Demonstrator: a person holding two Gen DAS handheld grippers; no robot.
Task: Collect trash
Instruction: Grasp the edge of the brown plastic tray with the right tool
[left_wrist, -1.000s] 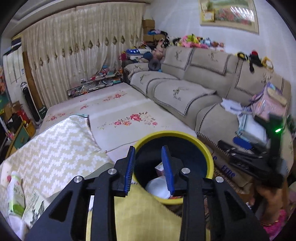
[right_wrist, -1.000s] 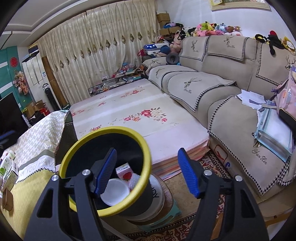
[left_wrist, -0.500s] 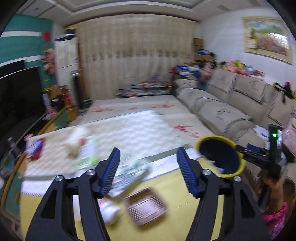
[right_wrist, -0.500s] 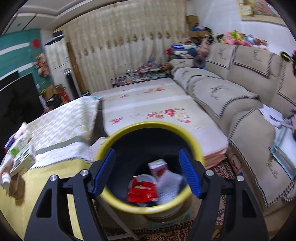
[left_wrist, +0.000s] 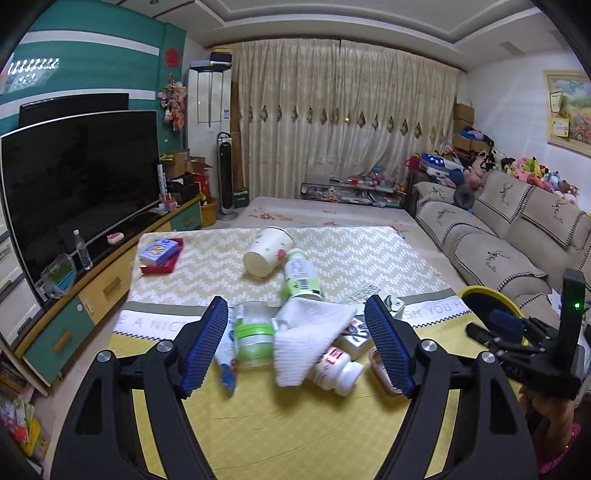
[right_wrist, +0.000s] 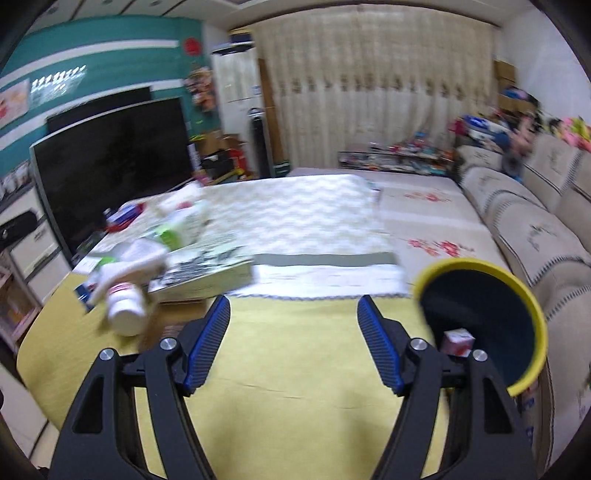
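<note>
As both grippers swing away from the bin (right_wrist: 480, 325) they hung over a second ago, the table's litter fills the view again: one drop looks finished, another pickup due. The left gripper (left_wrist: 297, 345), jaws opening and empty, frames a green-lidded jar (left_wrist: 253, 341), a white cloth (left_wrist: 306, 332) and a pill bottle (left_wrist: 338, 369) lying just beyond its fingers; a paper cup (left_wrist: 267, 251) lies farther off. The right gripper (right_wrist: 293, 345) is spread wide, holding nothing. Right of its fingers, the bin shows a small red-and-white carton (right_wrist: 458, 341) inside
</note>
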